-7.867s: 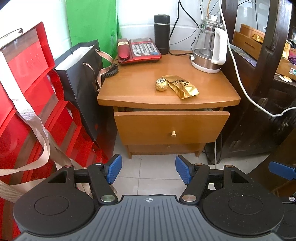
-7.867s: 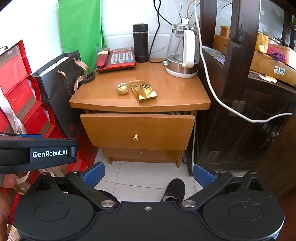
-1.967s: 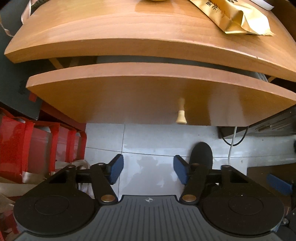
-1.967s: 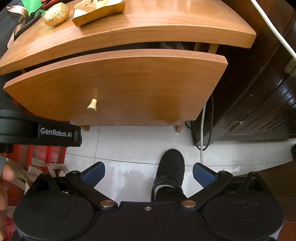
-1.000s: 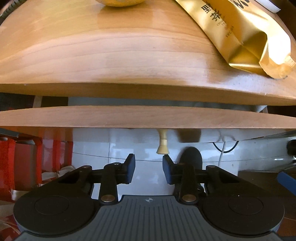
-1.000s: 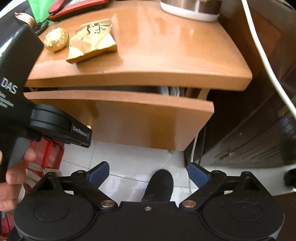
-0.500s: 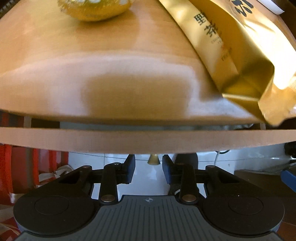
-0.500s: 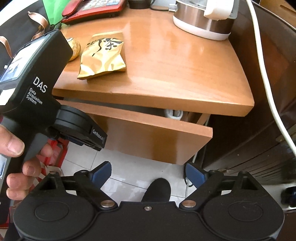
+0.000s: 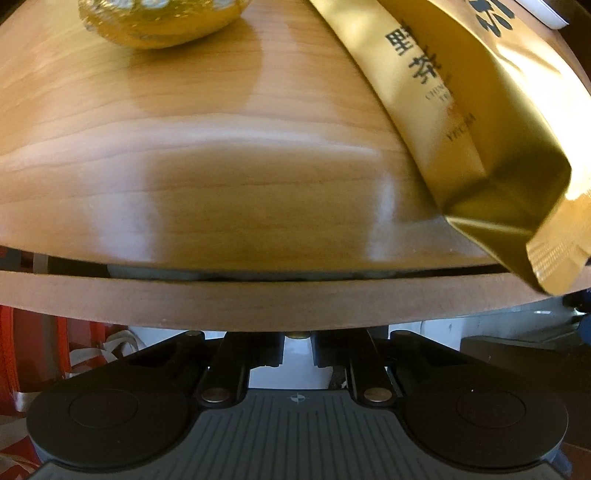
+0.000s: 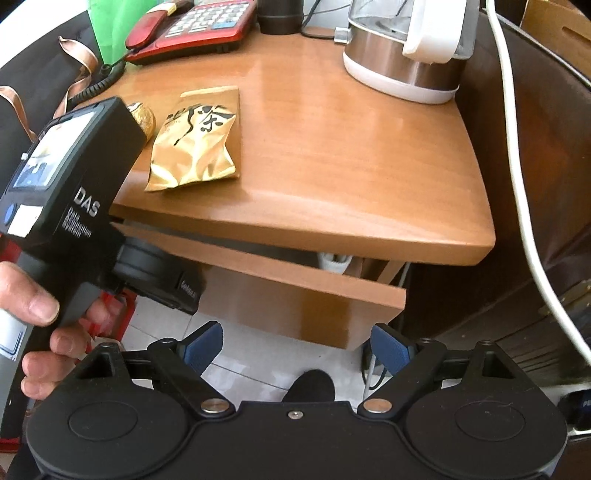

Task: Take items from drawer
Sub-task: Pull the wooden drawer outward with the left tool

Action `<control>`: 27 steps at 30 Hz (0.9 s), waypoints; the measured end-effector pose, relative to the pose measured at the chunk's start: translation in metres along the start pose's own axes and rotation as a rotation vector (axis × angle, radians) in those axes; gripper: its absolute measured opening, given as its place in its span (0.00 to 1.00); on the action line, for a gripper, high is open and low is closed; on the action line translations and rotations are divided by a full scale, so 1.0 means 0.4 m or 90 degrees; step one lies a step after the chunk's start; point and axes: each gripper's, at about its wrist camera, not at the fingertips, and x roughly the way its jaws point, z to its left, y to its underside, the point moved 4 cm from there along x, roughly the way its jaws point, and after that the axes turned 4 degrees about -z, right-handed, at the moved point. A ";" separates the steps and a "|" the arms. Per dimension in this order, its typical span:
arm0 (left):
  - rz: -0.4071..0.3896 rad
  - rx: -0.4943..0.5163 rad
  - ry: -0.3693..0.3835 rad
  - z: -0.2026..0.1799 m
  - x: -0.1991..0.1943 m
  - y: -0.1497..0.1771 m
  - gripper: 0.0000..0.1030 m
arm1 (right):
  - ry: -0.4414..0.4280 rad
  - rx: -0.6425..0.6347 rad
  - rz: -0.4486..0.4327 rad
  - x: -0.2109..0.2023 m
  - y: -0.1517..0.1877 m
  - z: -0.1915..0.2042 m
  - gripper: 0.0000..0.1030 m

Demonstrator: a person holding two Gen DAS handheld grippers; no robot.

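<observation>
— Visibility first. What is hidden?

— Fingertips of the left gripper (image 9: 297, 345) pass under the front edge of the light wooden drawer (image 9: 295, 302); only the base of its small wooden knob (image 9: 297, 335) shows between them. Drawer contents cannot be made out through the narrow gap.

— Surface and room?

— Wooden bedside cabinet top (image 10: 351, 147) carries a gold foil tea pouch (image 10: 195, 144), a gold foil-wrapped ball (image 9: 159, 18), a red desk telephone (image 10: 192, 26) and a glass and steel electric kettle (image 10: 406, 48). White tiled floor (image 10: 258, 362) below.

— Grippers?

— Left jaws narrowed either side of the knob; contact cannot be confirmed. The right gripper (image 10: 297, 347) is spread wide, holding nothing, in front of the drawer.
</observation>
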 end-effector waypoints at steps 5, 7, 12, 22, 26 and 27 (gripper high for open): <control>0.002 0.009 -0.011 -0.003 0.002 -0.005 0.13 | -0.008 -0.014 -0.002 -0.005 -0.010 -0.002 0.84; 0.002 0.011 -0.016 -0.004 0.003 -0.008 0.13 | -0.013 -0.023 0.000 -0.003 -0.012 -0.006 0.84; 0.005 0.016 -0.016 0.001 0.006 -0.012 0.13 | -0.040 -0.030 0.006 0.000 -0.016 -0.022 0.84; 0.015 0.023 -0.016 0.012 0.010 -0.017 0.13 | -0.068 -0.063 0.016 -0.011 -0.015 -0.012 0.84; 0.018 0.029 -0.017 0.017 0.008 -0.008 0.13 | -0.065 -0.074 0.015 -0.019 -0.016 -0.008 0.84; 0.019 0.030 -0.016 0.019 0.008 -0.006 0.13 | -0.068 -0.075 0.014 -0.021 -0.016 -0.006 0.84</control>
